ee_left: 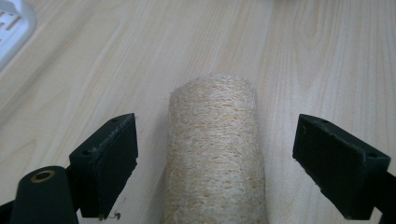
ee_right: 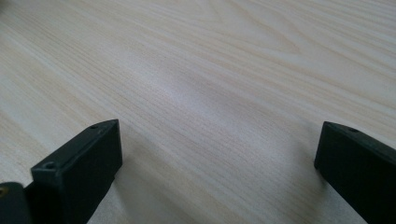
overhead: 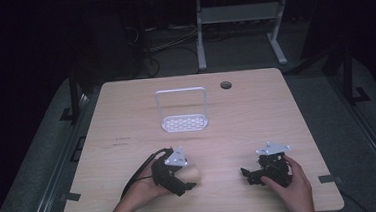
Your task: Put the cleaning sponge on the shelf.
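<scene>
Two hands reach in over the near edge of the worktop, each holding tongs. Left tongs lie low, jaws wide apart on either side of a loofah roll, not touching it. The roll lies on the worktop's near left. Right tongs rest near the right, also wide open, gripping nothing. A white rack stands farther back.

Pale wood tabletop sits lit in a dark room. Behind it, a white desk frame and tangled cables on grey floor.
</scene>
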